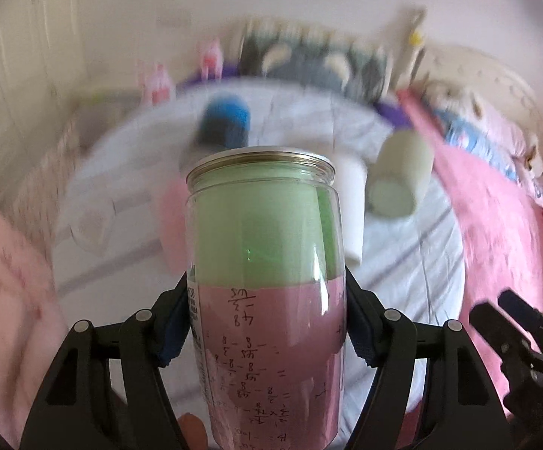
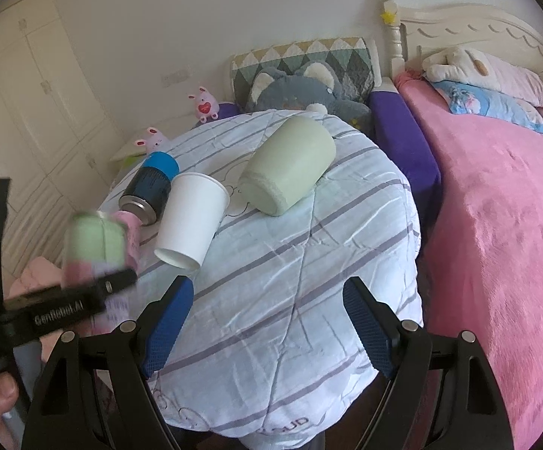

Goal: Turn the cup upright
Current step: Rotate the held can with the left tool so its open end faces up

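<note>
My left gripper (image 1: 267, 300) is shut on a clear plastic cup (image 1: 267, 262) lined with green and pink paper, its metal-rimmed end pointing away from the camera. The same cup (image 2: 93, 247) shows blurred at the left of the right wrist view, held above the table's left edge. My right gripper (image 2: 267, 303) is open and empty over the near part of the round table (image 2: 308, 281). A white paper cup (image 2: 192, 217) lies on its side. A pale green cup (image 2: 290, 165) lies on its side further back. A blue-capped dark can (image 2: 151, 187) lies at the left.
The table has a white quilt with grey stripes. A bed with a pink blanket (image 2: 496, 225) stands on the right. A purple bench (image 2: 402, 131) and plush toys (image 2: 297, 93) are behind the table. White cabinets (image 2: 27, 93) line the left wall.
</note>
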The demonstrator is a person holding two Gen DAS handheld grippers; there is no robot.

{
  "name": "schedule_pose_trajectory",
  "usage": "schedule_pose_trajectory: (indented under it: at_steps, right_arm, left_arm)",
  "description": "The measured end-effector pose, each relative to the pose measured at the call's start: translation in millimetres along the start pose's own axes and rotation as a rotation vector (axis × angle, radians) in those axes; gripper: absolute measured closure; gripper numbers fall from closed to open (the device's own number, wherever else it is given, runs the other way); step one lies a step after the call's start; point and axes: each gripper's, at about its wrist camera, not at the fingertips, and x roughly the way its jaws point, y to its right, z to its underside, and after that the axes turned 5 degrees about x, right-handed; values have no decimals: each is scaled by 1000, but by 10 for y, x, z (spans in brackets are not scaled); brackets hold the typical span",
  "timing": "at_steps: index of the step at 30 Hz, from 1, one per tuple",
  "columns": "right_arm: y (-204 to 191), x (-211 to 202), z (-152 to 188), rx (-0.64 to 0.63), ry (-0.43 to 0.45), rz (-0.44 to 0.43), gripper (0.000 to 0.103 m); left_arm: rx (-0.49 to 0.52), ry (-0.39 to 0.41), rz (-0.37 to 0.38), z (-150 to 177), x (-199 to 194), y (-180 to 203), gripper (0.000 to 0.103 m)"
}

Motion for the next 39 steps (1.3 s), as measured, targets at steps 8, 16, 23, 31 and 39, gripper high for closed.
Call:
schedule_pose_trajectory:
  at_steps: [8,16,23,31,39]
  right_arm:
    - [-80,-146,213,3,-15,82,20]
    - [-242,-261,326,-4,-15,144,20]
    - [-453,-311,388,-32,-4,153,20]
    - [-557,-379,441,-41,8,163,20]
    - [-627,-459,478,-46,22,163,20]
  left_arm:
    - [145,288,-87,354,79,-27,32]
    - [179,322,-60,526,-24,-18,31]
    - [214,320,-39,666,-116,-16,31]
    - [230,318,-41,744,-194,-43,16]
    - [280,314,-23,748,-272,34,0]
